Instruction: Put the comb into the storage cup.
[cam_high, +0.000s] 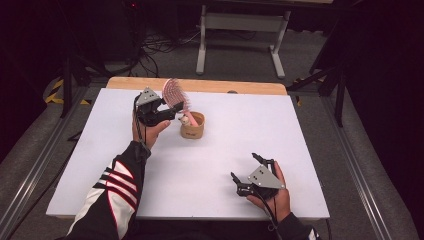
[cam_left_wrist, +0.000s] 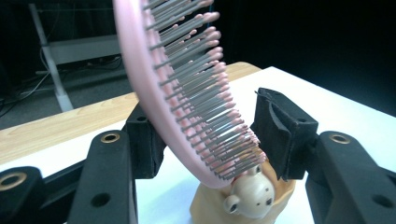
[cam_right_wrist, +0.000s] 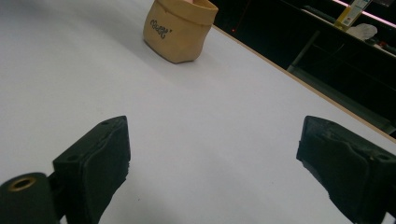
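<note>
A pink hairbrush (cam_high: 175, 95) (cam_left_wrist: 187, 93) stands tilted with its lower end in a small tan pouch (cam_high: 193, 129) (cam_left_wrist: 205, 212) (cam_right_wrist: 180, 30) at the back middle of the white table (cam_high: 225, 150). A little bear-head figure (cam_high: 185, 120) (cam_left_wrist: 250, 193) pokes out of the pouch beside it. My left gripper (cam_high: 170, 107) (cam_left_wrist: 210, 126) has a jaw on each side of the brush head, one behind its back and one at the bristle tips, and the jaws do not squeeze it. My right gripper (cam_high: 244, 165) (cam_right_wrist: 215, 144) rests near the front right of the table, jaws wide apart with nothing between them.
A wooden strip (cam_high: 200, 85) runs along the table's far edge. Beyond it on the floor are a white-legged desk frame (cam_high: 242, 22) and loose cables (cam_high: 160, 45). Metal rails (cam_high: 357, 165) flank the table.
</note>
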